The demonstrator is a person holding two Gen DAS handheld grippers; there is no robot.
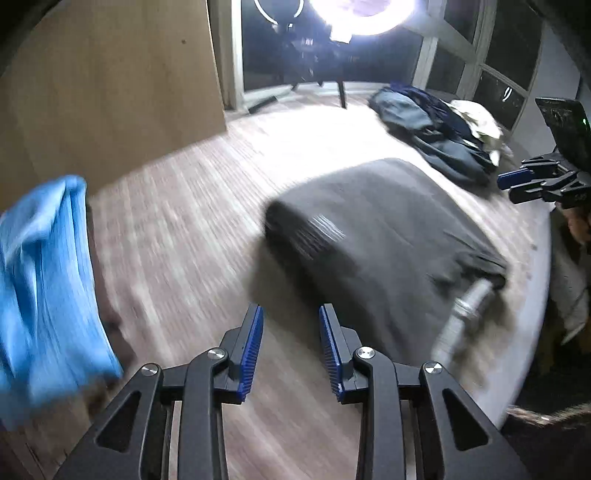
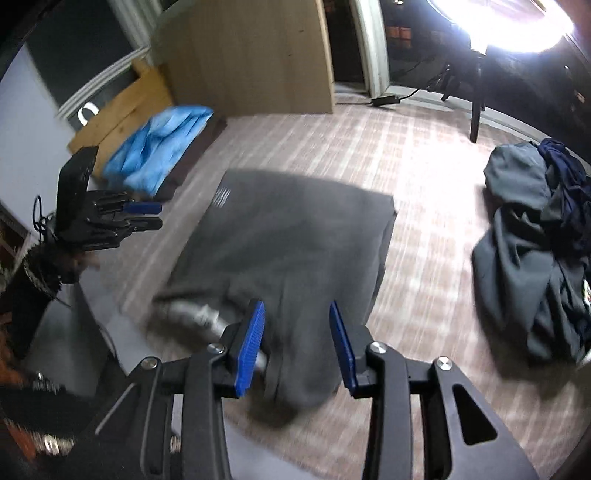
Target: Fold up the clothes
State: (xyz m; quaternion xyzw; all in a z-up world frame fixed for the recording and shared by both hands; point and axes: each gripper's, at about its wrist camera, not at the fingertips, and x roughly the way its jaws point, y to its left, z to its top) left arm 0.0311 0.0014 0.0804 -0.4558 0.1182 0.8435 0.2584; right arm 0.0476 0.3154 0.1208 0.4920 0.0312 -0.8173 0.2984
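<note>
Both the left gripper [image 1: 291,349] and the right gripper [image 2: 297,345] are hanging open and empty, the right nearer the grey garment [image 2: 295,236] lying lengthwise ahead.

A bright ring light [image 1: 360,16] glares from the far side of the counter [image 1: 192,206], its dark stand [image 2: 476,114] rising at the counter's far edge. Left of the ring light stands a tall pale wooden panel [image 2: 251,55]; beyond it, dark window panes [image 1: 509,44] in white frames.
</note>
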